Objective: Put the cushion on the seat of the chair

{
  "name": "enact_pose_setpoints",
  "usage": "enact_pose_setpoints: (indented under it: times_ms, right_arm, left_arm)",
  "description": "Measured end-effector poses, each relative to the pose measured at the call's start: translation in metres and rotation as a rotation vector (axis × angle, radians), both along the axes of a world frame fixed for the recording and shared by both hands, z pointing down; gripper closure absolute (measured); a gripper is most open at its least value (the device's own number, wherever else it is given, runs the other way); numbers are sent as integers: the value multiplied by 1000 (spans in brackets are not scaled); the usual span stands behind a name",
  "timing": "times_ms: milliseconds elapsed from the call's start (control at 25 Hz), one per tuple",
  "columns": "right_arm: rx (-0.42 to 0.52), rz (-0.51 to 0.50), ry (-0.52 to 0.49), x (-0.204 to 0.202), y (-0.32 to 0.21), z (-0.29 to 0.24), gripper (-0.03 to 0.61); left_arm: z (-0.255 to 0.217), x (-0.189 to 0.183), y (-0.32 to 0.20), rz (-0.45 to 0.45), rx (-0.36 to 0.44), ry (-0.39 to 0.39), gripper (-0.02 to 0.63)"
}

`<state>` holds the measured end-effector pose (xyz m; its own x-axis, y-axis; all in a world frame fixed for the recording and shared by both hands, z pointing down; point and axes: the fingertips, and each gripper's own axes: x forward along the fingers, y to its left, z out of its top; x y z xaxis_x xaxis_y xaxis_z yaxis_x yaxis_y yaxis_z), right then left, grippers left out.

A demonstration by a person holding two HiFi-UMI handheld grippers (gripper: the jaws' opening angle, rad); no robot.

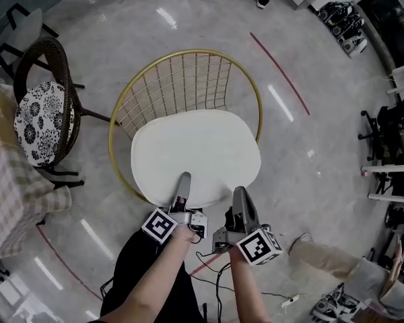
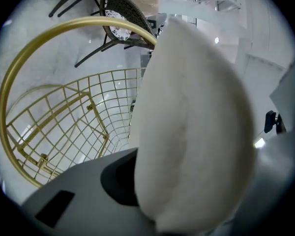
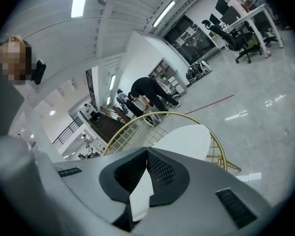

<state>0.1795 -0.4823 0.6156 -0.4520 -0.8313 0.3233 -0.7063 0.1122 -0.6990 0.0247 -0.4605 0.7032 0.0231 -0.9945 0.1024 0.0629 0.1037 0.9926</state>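
A white oval cushion (image 1: 195,155) lies flat over the seat of the gold wire chair (image 1: 188,79); whether it rests on the seat I cannot tell. My left gripper (image 1: 184,180) is shut on the cushion's near edge, and my right gripper (image 1: 240,195) is shut on the same edge just to its right. In the left gripper view the cushion (image 2: 191,127) fills the middle, clamped in the left gripper (image 2: 150,203), with the chair's gold rim (image 2: 64,28) at the left. In the right gripper view a thin white strip of cushion (image 3: 140,195) is pinched in the right gripper (image 3: 146,157).
A dark wicker chair (image 1: 47,66) with a black-and-white floral pad (image 1: 37,120) stands at the left, beside a checked cloth (image 1: 13,194). Cables (image 1: 219,274) trail by my feet. A beige bag (image 1: 343,268) and office chairs (image 1: 390,133) are at the right.
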Motion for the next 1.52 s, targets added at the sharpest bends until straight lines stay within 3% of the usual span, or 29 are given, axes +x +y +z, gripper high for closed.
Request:
enact_pose_setpoints:
  times_ms: [400, 720, 1040, 1200, 1320, 1520]
  right_arm:
    - [-28, -20, 10, 7, -6, 50, 563]
    - [-56, -28, 16, 21, -14, 70, 563]
    - [-93, -31, 16, 31, -14, 87, 563]
    - [-110, -25, 13, 33, -12, 94, 563]
    - [-113, -24, 7, 32, -12, 96, 563]
    - [-109, -17, 9, 37, -15, 94, 563]
  left_arm:
    - [57, 6, 1, -179, -32, 103, 549]
    - [75, 4, -12, -240, -44, 88, 549]
    - [118, 14, -1, -241, -217, 39, 546]
    - [128, 17, 2, -240, -251, 56, 531]
    - [134, 20, 3, -260, -252, 114, 489]
    - [147, 32, 8, -251, -301, 223, 362]
